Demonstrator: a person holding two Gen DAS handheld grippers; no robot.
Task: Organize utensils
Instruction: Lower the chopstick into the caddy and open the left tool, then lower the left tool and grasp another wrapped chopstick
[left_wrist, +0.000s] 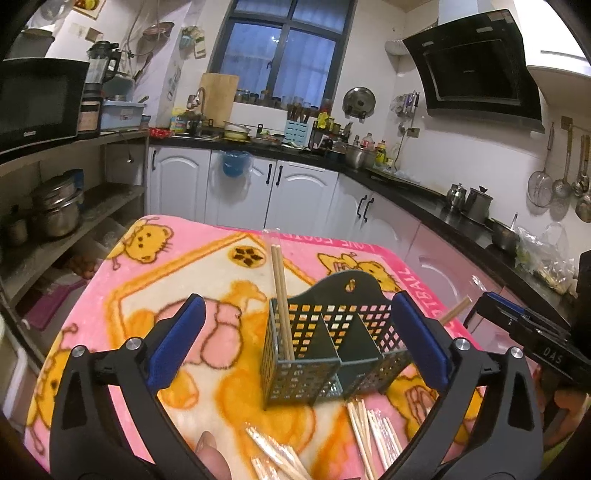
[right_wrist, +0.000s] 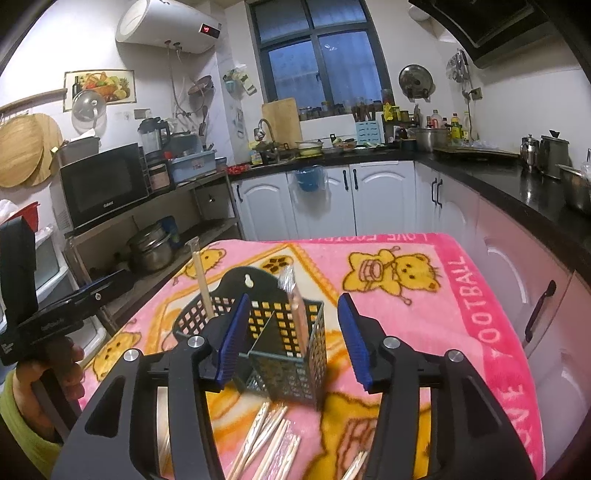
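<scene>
A dark green perforated utensil holder (left_wrist: 332, 354) with two compartments stands on the pink bear blanket (left_wrist: 147, 295). A pair of bare chopsticks (left_wrist: 281, 295) leans in its left compartment. In the right wrist view a wrapped pair (right_wrist: 295, 306) stands in the holder's (right_wrist: 288, 354) right compartment. Several loose chopsticks (left_wrist: 369, 435) (right_wrist: 266, 439) lie on the blanket in front of the holder. My left gripper (left_wrist: 298, 300) is open wide, just short of the holder, with nothing between its pads. My right gripper (right_wrist: 293, 299) is open too, near the right compartment, and touches nothing.
The blanket-covered table ends at its far edge (right_wrist: 369, 236), with white cabinets (right_wrist: 314, 206) beyond. A black counter (right_wrist: 517, 184) runs along the right. An open shelf with steel pots (left_wrist: 59, 210) and a microwave (right_wrist: 103, 184) stands at the left.
</scene>
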